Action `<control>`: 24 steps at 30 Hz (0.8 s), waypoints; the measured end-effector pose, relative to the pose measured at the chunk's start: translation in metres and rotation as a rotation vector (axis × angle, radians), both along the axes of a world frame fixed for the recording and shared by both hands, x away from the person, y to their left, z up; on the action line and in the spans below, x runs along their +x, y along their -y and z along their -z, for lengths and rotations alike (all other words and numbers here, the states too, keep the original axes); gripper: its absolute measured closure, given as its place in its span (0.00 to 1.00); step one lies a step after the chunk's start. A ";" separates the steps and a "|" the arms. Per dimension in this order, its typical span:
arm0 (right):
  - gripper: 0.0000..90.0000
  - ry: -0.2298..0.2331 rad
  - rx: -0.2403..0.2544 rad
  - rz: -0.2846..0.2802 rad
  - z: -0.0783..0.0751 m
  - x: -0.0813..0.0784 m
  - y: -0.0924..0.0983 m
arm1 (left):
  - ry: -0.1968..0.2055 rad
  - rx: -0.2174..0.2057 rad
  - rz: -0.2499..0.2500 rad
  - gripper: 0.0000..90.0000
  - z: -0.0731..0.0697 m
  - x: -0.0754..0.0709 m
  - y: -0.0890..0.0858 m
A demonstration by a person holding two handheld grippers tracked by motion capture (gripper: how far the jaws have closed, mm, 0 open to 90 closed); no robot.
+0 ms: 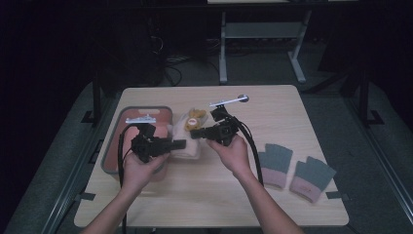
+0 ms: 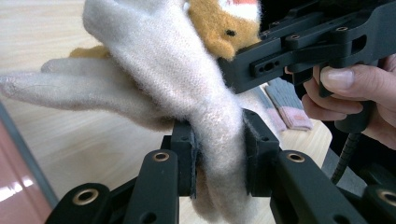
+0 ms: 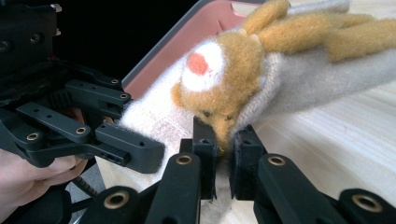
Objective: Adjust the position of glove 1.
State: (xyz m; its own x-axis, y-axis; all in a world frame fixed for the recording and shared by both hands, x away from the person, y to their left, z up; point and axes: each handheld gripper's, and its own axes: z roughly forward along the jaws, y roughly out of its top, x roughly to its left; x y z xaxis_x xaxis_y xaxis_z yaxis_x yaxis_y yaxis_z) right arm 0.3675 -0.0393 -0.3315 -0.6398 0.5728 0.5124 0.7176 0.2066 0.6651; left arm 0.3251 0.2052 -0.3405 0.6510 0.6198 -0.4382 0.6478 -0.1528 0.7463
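Observation:
Fluffy cream gloves (image 1: 189,130) with a tan animal face lie bunched together just above the table (image 1: 272,112), between my two grippers. My left gripper (image 1: 179,144) reaches in from the left. Its jaws (image 2: 218,149) are shut on a cream glove (image 2: 163,56), squeezing the wool flat, and the glove's fingers trail off to the left. My right gripper (image 1: 196,133) comes in from the right. In its own view the right gripper (image 3: 223,149) is shut on the edge of the tan face (image 3: 219,88), which has a white patch with a red spot.
A pink tray with a grey rim (image 1: 160,109) stands at the table's left, under the left hand. Two grey gloves with pink cuffs (image 1: 275,163) (image 1: 311,178) lie flat at the front right. A grey table frame (image 1: 263,29) stands beyond the far edge.

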 end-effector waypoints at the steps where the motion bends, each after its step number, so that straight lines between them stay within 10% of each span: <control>1: 0.92 0.000 0.000 0.000 0.000 0.000 0.000 | 0.002 0.000 0.000 0.78 -0.001 0.000 -0.001; 24: 0.92 0.027 0.007 -0.053 -0.026 0.016 -0.045 | 0.023 -0.031 -0.046 0.77 -0.022 0.004 -0.049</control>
